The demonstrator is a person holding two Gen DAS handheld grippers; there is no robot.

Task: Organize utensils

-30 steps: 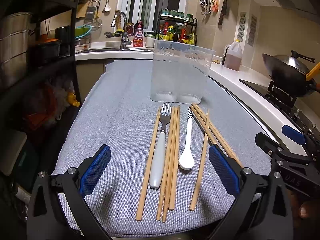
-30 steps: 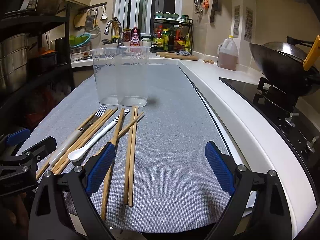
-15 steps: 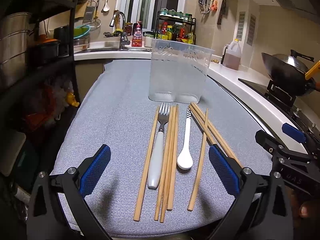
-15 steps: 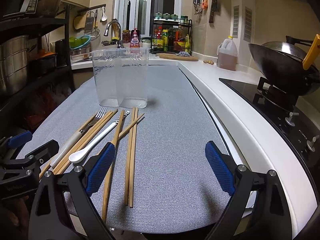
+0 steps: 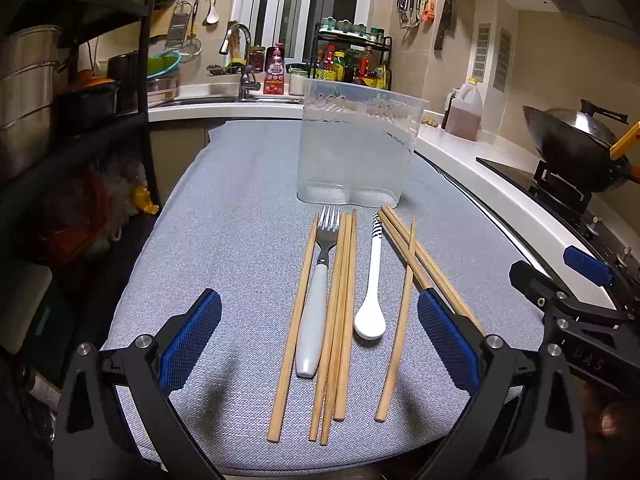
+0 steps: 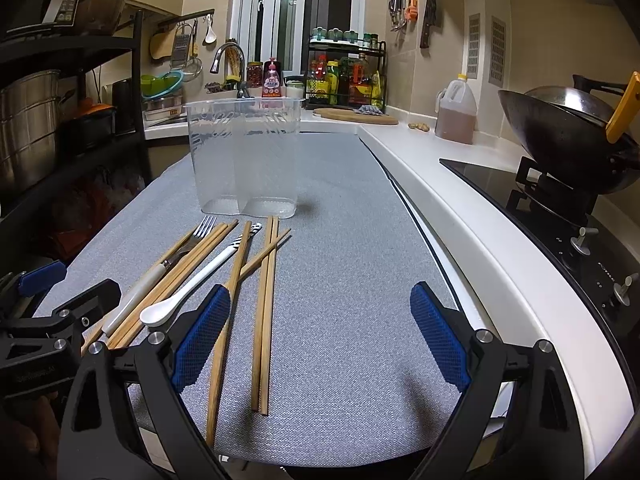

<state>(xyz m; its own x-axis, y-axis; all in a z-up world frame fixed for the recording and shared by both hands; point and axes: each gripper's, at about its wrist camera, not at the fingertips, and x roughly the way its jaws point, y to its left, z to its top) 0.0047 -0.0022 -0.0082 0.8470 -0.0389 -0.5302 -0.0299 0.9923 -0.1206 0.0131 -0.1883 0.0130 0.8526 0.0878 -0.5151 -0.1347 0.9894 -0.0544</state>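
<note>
The utensils lie in a row on the grey mat (image 5: 224, 216), handles toward its near edge and tips toward the clear plastic holder (image 5: 356, 148) that stands further back, about midway across the mat. From the left: a single chopstick (image 5: 294, 328), the white-handled fork (image 5: 316, 300), a bunch of chopsticks (image 5: 340, 320), the white spoon (image 5: 370, 292), and more chopsticks (image 5: 404, 276) that cross one another toward the right edge.

All of them look light and stiff. The chopsticks are thin, round and likely to roll, so a pinch near the middle of one, square across it, seems safest. The fork's smooth handle is thicker and offers the easier hold. The spoon looks glossy and possibly ceramic, so it may slip and chip; its narrow handle is the place to take it.

The left gripper (image 5: 318, 340) hangs over the near edge with its blue pads spread wide and nothing between them. The right gripper (image 6: 320, 336) is equally wide apart and empty, over the right-hand chopsticks.

Compared with a second ago, both grippers have eased slightly forward; no utensil has moved.
</note>
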